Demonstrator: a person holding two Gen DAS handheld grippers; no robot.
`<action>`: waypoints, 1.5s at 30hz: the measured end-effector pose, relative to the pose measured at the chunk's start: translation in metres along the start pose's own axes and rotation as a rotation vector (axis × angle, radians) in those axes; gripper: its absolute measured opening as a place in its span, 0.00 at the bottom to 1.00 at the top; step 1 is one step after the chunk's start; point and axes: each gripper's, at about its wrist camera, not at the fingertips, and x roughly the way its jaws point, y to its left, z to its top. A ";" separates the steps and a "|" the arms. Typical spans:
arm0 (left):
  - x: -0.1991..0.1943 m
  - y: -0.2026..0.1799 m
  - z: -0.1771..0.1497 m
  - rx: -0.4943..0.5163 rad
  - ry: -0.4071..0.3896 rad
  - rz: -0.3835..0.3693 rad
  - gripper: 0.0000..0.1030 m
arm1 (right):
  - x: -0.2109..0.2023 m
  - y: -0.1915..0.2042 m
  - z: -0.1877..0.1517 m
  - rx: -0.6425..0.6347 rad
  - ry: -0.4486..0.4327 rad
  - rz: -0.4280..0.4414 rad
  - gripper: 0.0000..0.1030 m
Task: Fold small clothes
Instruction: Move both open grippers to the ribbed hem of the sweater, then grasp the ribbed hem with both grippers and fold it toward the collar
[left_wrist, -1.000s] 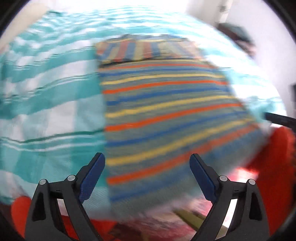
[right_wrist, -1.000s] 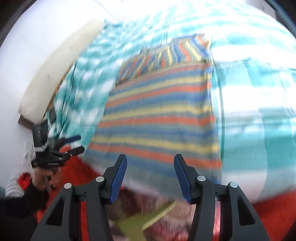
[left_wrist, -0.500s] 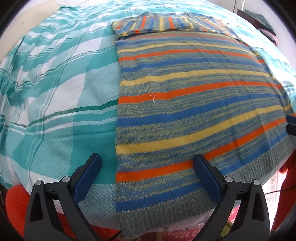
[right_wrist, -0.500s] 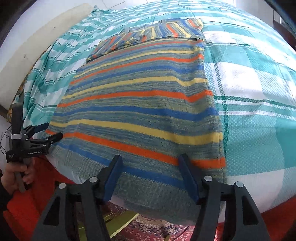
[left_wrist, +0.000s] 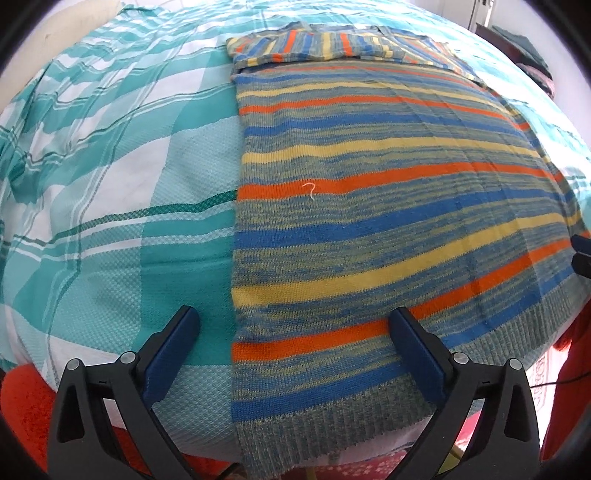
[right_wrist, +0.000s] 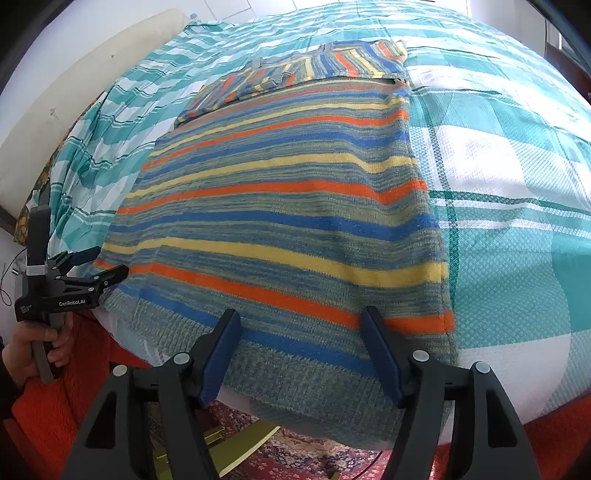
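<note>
A knitted sweater (left_wrist: 369, 206) striped blue, orange, yellow and grey-green lies flat on the bed, its sleeves (left_wrist: 332, 44) folded across the top. Its ribbed hem (right_wrist: 295, 387) hangs slightly over the near bed edge. My left gripper (left_wrist: 293, 317) stands wide open above the sweater's lower left corner, one finger over the bedspread and one over the knit. In the right wrist view the left gripper (right_wrist: 110, 261) sits by that corner, held in a hand. My right gripper (right_wrist: 301, 317) hovers over the hem near the lower right corner with its jaws opening. Its pads do not press the cloth.
The teal and white checked bedspread (left_wrist: 110, 184) covers the bed. A cream headboard cushion (right_wrist: 74, 74) runs along the far left. Red carpet (right_wrist: 44, 417), a patterned rug (right_wrist: 295, 458) and a yellow-green object (right_wrist: 243, 443) lie below the bed edge. Dark furniture (left_wrist: 524, 44) stands far right.
Both grippers have sunk toward the sweater's hem and come nearly to rest. The jaws of both have spread wider. The sweater has not moved.
</note>
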 end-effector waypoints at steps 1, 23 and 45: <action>0.001 0.000 0.000 -0.001 0.002 -0.002 1.00 | 0.000 0.001 0.000 -0.004 0.001 -0.001 0.66; -0.011 0.006 0.003 -0.028 0.021 -0.019 0.99 | -0.046 -0.006 -0.002 0.071 -0.138 0.001 0.75; -0.037 0.050 -0.017 -0.247 0.088 -0.341 0.68 | -0.045 -0.089 -0.005 0.362 0.080 0.312 0.73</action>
